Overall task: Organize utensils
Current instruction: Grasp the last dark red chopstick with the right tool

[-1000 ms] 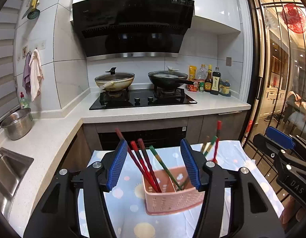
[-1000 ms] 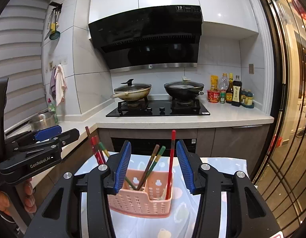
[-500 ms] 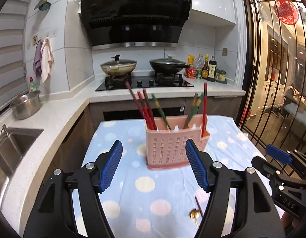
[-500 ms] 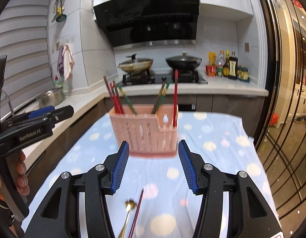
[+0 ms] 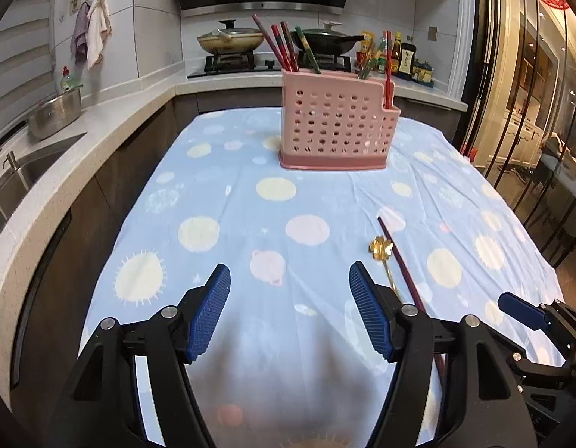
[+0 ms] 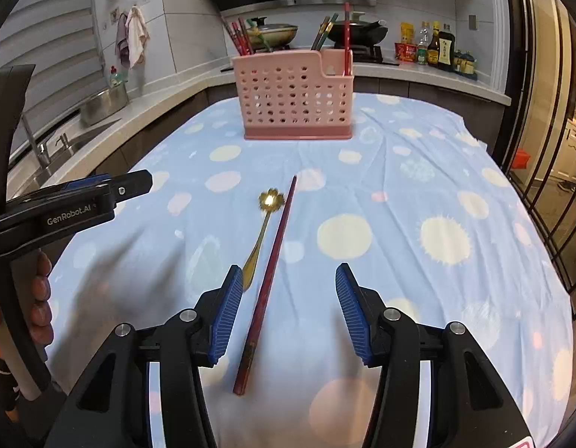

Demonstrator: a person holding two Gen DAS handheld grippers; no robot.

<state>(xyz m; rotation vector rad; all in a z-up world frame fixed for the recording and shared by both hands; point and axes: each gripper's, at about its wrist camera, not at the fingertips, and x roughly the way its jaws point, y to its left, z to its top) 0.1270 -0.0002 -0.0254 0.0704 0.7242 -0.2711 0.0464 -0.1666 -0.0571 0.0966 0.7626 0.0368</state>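
Reaching with the spread, empty right hand-held gripper (image 6: 284,308), the red chopstick (image 6: 274,257) may drag the gold spoon (image 6: 263,224) touching at nine o'clock.

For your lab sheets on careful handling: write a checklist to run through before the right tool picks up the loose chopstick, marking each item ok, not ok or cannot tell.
1. Right tool open and holding nothing: ok.
2. Red chopstick lies flat on the tablecloth, between that tool's fingers in its own view: ok.
3. Chopstick clear of the gold spoon: not ok, it lies close alongside; touching cannot be told.
4. Left tool holding nothing: ok.
5. Pink holder upright: ok.
6. Free room inside the holder: cannot tell.
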